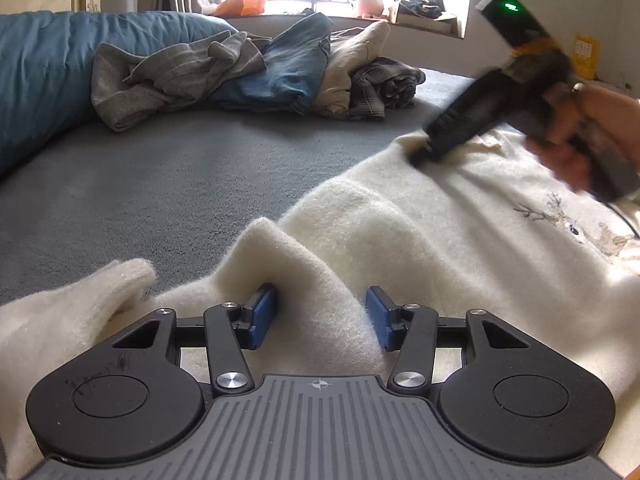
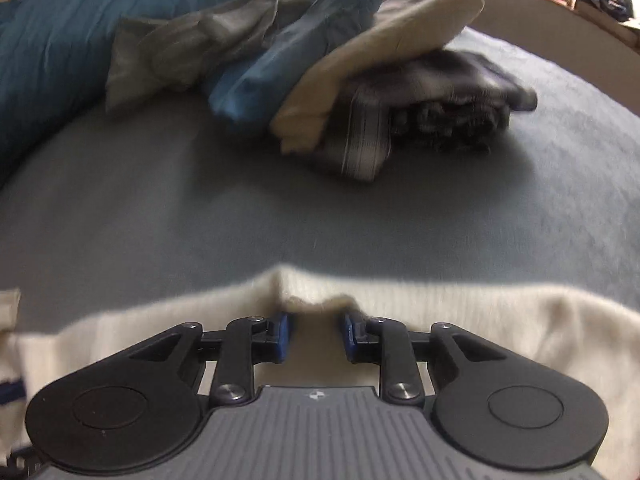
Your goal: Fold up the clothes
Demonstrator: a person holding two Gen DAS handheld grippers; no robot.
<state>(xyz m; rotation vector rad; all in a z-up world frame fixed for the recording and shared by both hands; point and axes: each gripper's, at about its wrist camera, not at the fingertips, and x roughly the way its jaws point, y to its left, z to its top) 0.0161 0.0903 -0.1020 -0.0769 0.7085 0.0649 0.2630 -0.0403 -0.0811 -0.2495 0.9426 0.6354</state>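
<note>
Sweater (image 1: pixel 400 232) fold between left gripper (image 1: pixel 320 316) pads

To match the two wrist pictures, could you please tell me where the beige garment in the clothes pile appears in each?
Left wrist: beige garment upper middle, between blue jeans and the dark plaid garment.
Right wrist: beige garment upper middle-right, draped over the plaid one.
Shared landmark: the blue duvet at upper left in both.
</note>
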